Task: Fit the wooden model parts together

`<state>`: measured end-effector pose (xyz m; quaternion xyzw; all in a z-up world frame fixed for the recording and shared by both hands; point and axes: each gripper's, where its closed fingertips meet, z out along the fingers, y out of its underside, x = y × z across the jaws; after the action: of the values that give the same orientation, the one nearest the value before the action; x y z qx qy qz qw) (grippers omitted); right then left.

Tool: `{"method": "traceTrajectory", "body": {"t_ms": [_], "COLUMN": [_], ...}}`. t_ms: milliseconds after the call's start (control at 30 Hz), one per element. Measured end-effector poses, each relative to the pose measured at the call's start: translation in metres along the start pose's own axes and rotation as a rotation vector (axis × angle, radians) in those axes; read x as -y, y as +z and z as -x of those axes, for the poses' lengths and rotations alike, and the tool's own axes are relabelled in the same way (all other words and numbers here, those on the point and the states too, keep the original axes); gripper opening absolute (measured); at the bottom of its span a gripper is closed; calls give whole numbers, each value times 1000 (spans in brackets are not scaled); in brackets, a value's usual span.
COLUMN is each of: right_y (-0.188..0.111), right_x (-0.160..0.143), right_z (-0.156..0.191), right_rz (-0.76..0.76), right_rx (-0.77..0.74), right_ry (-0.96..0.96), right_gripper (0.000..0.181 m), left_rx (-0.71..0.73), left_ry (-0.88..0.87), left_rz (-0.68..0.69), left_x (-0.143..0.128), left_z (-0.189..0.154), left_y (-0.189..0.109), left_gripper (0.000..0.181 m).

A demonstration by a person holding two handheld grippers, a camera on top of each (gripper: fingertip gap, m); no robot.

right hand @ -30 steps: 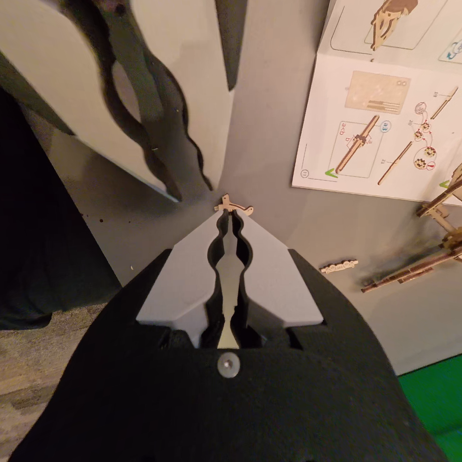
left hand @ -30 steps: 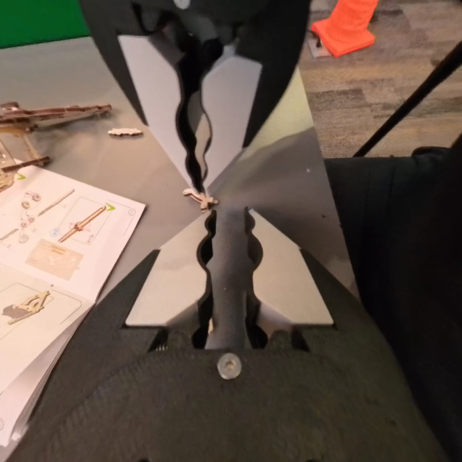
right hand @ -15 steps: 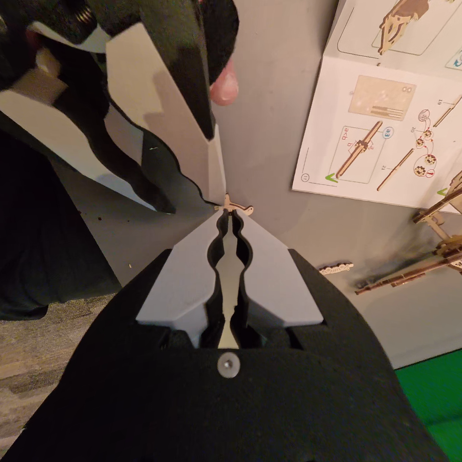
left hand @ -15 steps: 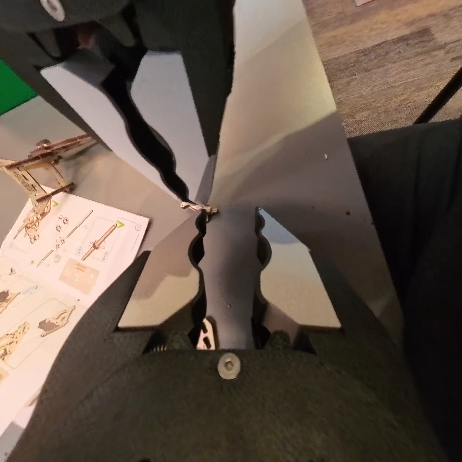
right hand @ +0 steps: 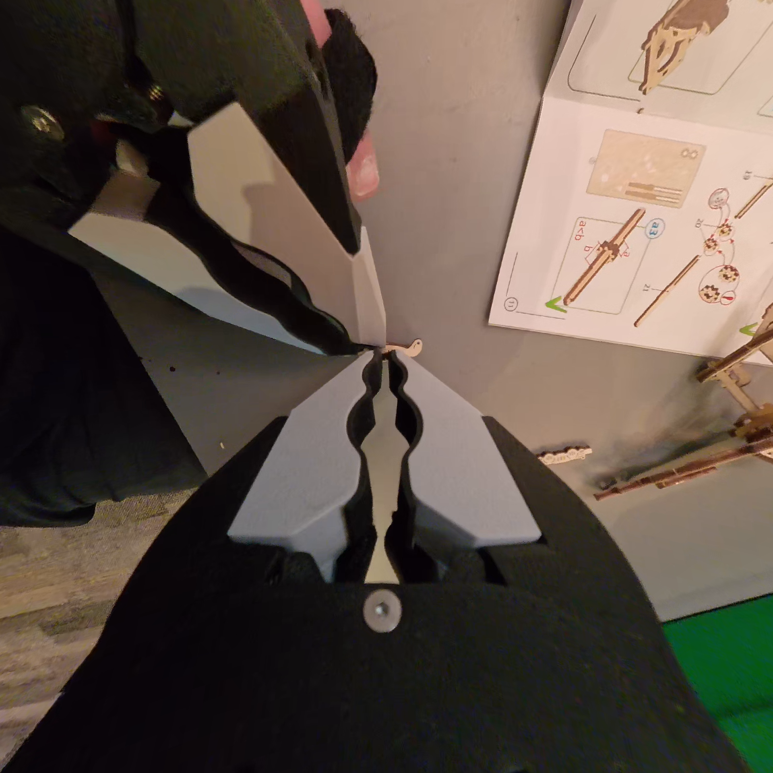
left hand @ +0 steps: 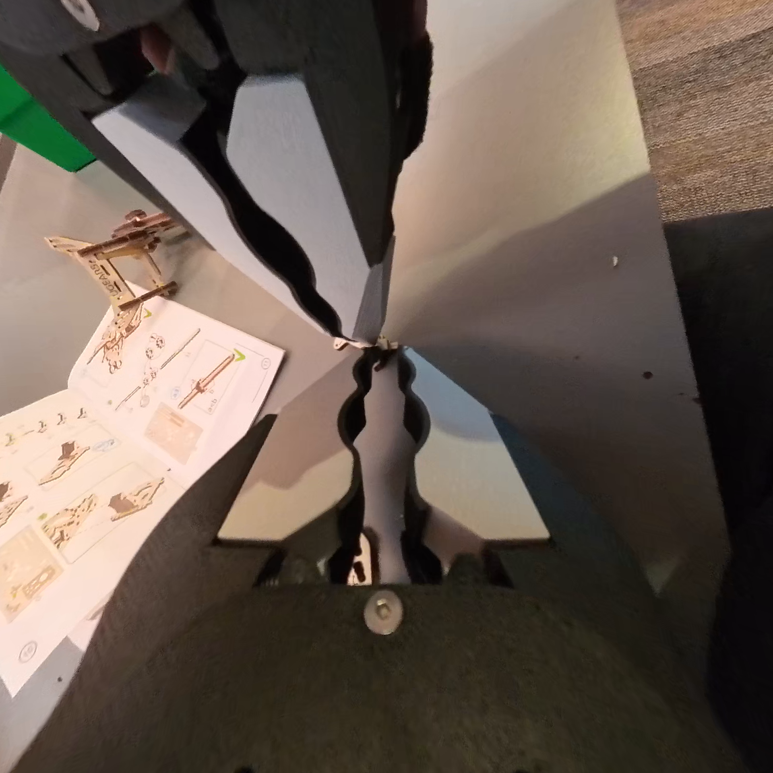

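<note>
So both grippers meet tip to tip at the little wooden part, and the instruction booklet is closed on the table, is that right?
Not quite. The booklet lies open, its diagram pages facing up, as the left wrist view shows. The rest holds: the left gripper and right gripper meet tip to tip at the small wooden part over the table.

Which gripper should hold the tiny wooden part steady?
Probably the right gripper: its tips are pinched shut on the part, so it already has a firm hold. The left gripper only meets the part's other end, and its grip is unclear.
</note>
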<state>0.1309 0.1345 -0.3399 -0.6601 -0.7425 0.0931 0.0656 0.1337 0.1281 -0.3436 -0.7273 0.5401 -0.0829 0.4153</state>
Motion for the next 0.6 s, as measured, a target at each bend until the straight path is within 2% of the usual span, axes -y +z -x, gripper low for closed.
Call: {"method": "traceTrajectory", "body": {"t_ms": [600], "right_y": [1], "right_x": [-1], "right_z": [-1], "right_rz": [14], "right_rx": [24], "right_ry": [36], "right_gripper": [1], "left_rx": [-37], "left_ry": [-54], "left_rz": [14], "left_x": [-2], "left_z": [1], "left_y": [1], "left_gripper": [7]}}
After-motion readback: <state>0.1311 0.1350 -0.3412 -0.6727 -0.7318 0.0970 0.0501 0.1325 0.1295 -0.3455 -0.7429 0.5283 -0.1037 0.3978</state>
